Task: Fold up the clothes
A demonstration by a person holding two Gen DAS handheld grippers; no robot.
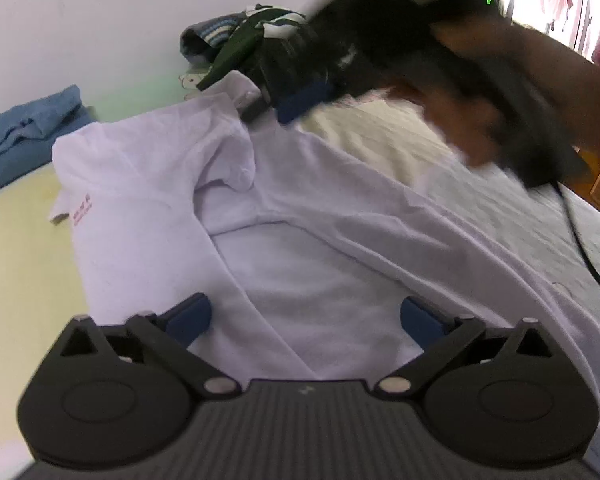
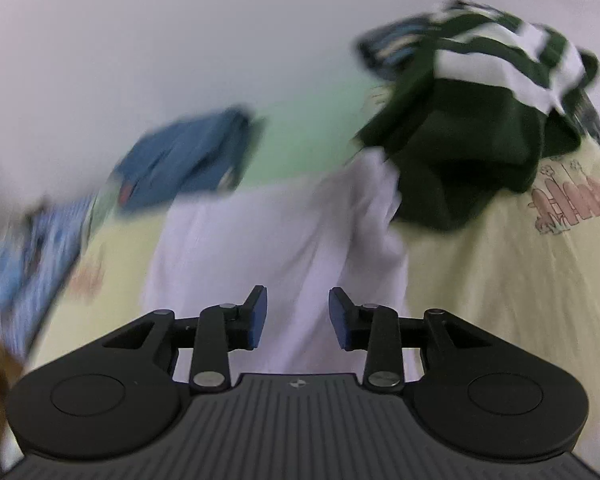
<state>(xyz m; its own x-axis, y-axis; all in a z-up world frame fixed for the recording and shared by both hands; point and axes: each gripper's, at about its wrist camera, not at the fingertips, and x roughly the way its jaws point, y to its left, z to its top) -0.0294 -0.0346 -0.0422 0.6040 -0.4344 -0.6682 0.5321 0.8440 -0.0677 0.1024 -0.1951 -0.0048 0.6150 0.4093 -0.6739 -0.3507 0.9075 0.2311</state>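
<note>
We see the white shirt (image 1: 300,240) spread flat on a bed with a yellow sheet (image 2: 500,280), one sleeve folded inward. The left gripper (image 1: 304,316) hovers over the shirt's near part, jaws spread wide, nothing between the pads. The right gripper (image 2: 298,316), blurred in the left wrist view, hangs above the shirt's far edge with its jaws parted and empty. A green-and-white striped garment (image 2: 480,100) lies heaped at the shirt's far corner. A blue garment (image 1: 28,128) lies apart, near the wall. We see no containers.
</note>
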